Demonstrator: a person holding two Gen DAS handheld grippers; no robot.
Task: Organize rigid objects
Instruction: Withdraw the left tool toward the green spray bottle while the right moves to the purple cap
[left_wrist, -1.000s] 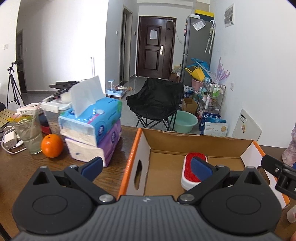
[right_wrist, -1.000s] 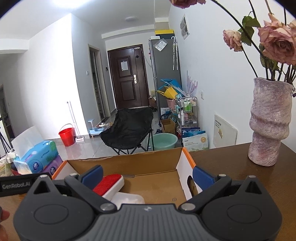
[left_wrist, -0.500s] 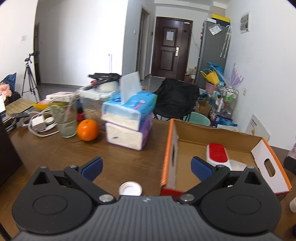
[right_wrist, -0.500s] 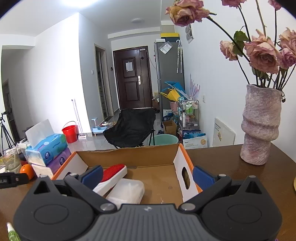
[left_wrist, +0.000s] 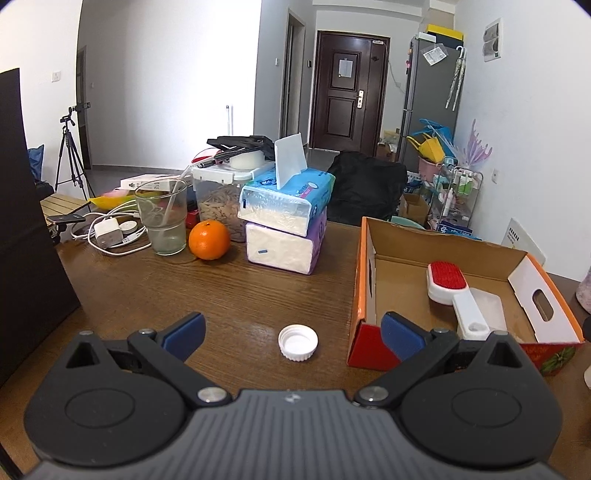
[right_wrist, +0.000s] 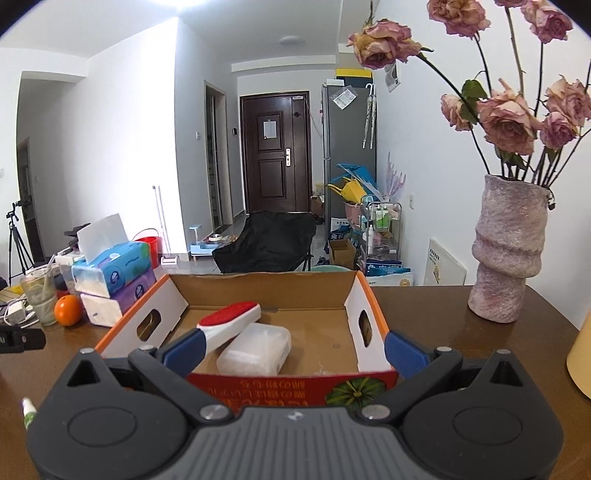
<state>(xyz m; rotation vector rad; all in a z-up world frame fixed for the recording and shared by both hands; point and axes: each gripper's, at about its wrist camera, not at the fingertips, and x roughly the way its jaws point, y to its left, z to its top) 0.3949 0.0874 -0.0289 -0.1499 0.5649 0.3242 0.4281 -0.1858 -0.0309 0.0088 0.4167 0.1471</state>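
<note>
Brown wood-grain table (left_wrist: 229, 295) is what everything's sat on, with a white-walled room and a dark brown door (left_wrist: 347, 92) seen behind it. An open cardboard box with orange rims and a red printed front (left_wrist: 443, 258) is parked on the right side of the left wrist view. Inside it a white lint brush with a red bristle pad (left_wrist: 448, 282) is laid, its handle end resting on top of a translucent white plastic lidded container (left_wrist: 489, 306).

A white ribbed plastic bottle cap (left_wrist: 298, 341) is left open-side up on the table, just beside the box's left front corner and between the fingers of the left gripper (left_wrist: 293, 332). That gripper's jaws are spread wide, nothing pinched, the cap untouched.

The right gripper (right_wrist: 295, 349) is held in front of the box (right_wrist: 288, 384), jaws also spread wide with nothing between them; its blue pads frame the box's near wall.

Further back on the left, two stacked tissue packs, blue over purple (left_wrist: 286, 221), are seen next to a round orange fruit (left_wrist: 209, 240) and a clear drinking glass (left_wrist: 161, 218). A mottled pink-grey vase of dried roses (right_wrist: 508, 251) is stood on the table right of the box.
</note>
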